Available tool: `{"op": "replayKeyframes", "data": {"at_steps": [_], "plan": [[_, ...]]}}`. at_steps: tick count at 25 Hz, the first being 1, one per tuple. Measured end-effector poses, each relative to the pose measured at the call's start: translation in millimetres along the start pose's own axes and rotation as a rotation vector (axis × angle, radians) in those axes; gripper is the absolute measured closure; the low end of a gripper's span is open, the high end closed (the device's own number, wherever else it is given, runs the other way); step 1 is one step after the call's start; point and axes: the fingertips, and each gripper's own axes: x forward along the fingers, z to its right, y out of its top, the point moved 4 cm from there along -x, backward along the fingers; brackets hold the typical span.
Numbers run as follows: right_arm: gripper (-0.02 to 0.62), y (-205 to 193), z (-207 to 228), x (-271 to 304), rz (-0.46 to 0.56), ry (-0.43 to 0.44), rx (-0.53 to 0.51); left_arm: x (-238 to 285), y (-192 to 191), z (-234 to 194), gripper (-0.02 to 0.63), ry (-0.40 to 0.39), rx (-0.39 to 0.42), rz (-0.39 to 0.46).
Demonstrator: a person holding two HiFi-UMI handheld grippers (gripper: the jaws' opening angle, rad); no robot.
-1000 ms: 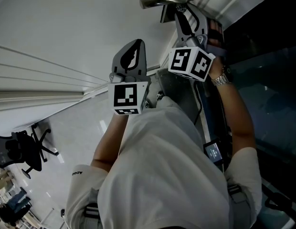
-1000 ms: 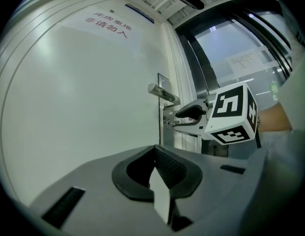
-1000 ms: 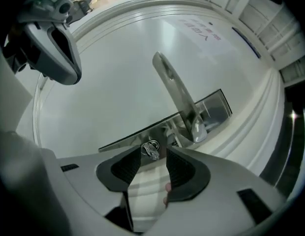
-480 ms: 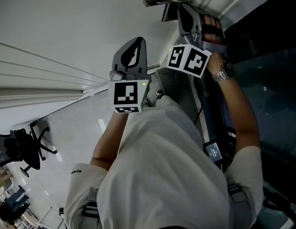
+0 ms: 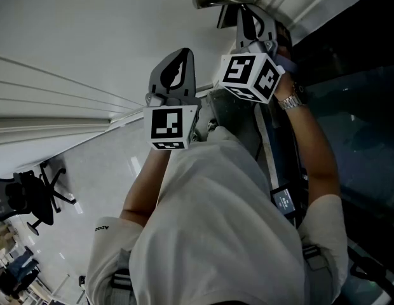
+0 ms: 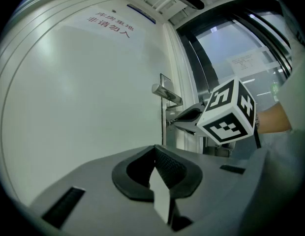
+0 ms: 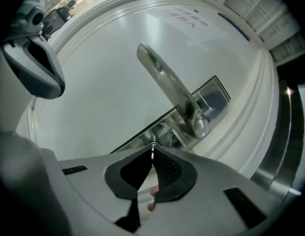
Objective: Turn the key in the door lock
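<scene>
The key (image 7: pixel 152 148) sits in the lock under the door handle (image 7: pixel 168 88), nipped at the tips of the right gripper (image 7: pixel 152 155), whose jaws have just been closing on it. So shallow a hold may slip once the wrist rolls. That arm reaches level; the left gripper (image 6: pixel 155 151) hangs back, closed on nothing

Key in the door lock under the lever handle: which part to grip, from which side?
Grip the small silver key by its protruding head, coming straight at the white door, below the silver lever handle. Only that end sticks out of the door. The right gripper does so: its jaws have just been closing, key end between the tips.
</scene>
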Motion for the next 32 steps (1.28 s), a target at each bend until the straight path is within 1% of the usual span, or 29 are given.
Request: {"op": "replayKeyframes", "data": {"at_steps": [2, 6, 8, 10, 17, 23, 26, 29, 32], "plan": [[0.583, 0, 2, 0, -0.004, 0.006, 0.081, 0, 0, 0, 0.597, 0.0, 0.0, 0.0], [0.583, 1, 5, 0, -0.01, 0.014, 0.204, 1, 1, 0, 0.597, -0.001, -0.005, 0.002], [0.583, 1, 7, -1, -0.014, 0.027, 0.286, 2, 1, 0, 0.597, -0.001, -0.005, 0.001], [0.583, 0, 9, -1, -0.02, 0.043, 0.387, 2, 0, 1, 0.597, -0.001, -0.003, -0.002], [0.583, -5, 16, 0, 0.012, 0.113, 0.713, 3, 0, 0, 0.597, 0.003, -0.006, -0.007], [0.583, -14, 21, 2, 0.02, 0.193, 1.089, 7, -1, 1, 0.597, 0.003, -0.004, -0.009], [0.583, -18, 23, 2, 0.016, 0.224, 1.256, 7, -2, 1, 0.597, 0.003, -0.007, -0.011], [0.583, -21, 23, 3, 0.016, 0.256, 1.391, 8, -2, 2, 0.597, 0.002, -0.007, -0.011], [0.583, -23, 24, 3, 0.023, 0.282, 1.499, 9, -2, 3, 0.597, 0.002, -0.007, -0.01]]}}
